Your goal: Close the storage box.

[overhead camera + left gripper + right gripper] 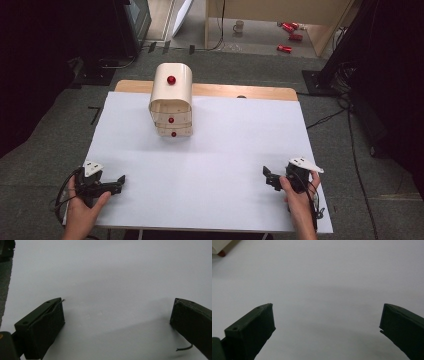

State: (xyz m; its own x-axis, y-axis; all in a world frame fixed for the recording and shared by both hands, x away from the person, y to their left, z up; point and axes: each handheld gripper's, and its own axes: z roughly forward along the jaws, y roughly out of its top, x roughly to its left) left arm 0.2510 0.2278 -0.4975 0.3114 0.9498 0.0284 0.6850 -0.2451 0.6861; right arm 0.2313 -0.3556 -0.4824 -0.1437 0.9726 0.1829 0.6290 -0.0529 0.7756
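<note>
A cream mini drawer cabinet (171,100) with red knobs (171,79) stands upright at the back middle of the white table (210,150). My left gripper (120,182) rests low at the near left corner, held by a hand, jaws wide apart with bare white surface between them (117,315). My right gripper (268,177) sits at the near right, also hand-held, open over bare table (327,317). A corner of the cabinet (219,247) shows at the top left of the right gripper view. Both grippers are far from the cabinet.
Grey carpet (55,140) surrounds the table. A wooden strip (240,91) runs along the table's far edge. On the floor beyond lie red cans (290,30) and a mug (239,26). Black stands and cables (330,75) are at the right.
</note>
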